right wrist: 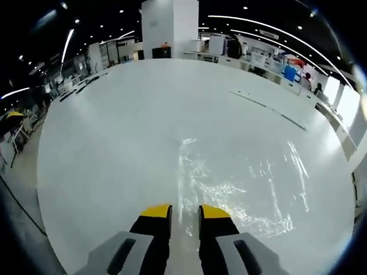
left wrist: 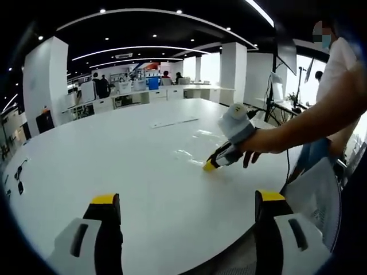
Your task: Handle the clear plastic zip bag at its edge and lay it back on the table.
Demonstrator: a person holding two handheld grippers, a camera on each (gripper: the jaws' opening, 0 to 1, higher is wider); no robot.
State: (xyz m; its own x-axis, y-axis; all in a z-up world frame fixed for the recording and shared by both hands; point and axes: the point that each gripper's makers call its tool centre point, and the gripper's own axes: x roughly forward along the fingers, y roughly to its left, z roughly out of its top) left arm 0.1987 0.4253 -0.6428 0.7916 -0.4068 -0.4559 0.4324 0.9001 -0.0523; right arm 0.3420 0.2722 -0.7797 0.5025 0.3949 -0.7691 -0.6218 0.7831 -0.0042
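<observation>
Our right gripper (right wrist: 184, 213), jaws narrow, nips the bag (right wrist: 229, 183) edge on the table (right wrist: 114, 126); left gripper (left wrist: 186, 201) wide. Thin film may slip.

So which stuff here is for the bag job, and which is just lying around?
For the job: clear zip bag, right gripper at its edge, left gripper, white table.

Just lying about: flat strip farther along the table, desks behind.

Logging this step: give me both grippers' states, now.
Left gripper: open, jaws wide apart, holding nothing, above the table.
Right gripper: jaws nearly shut at the edge of the clear plastic zip bag; whether they pinch it cannot be told.
</observation>
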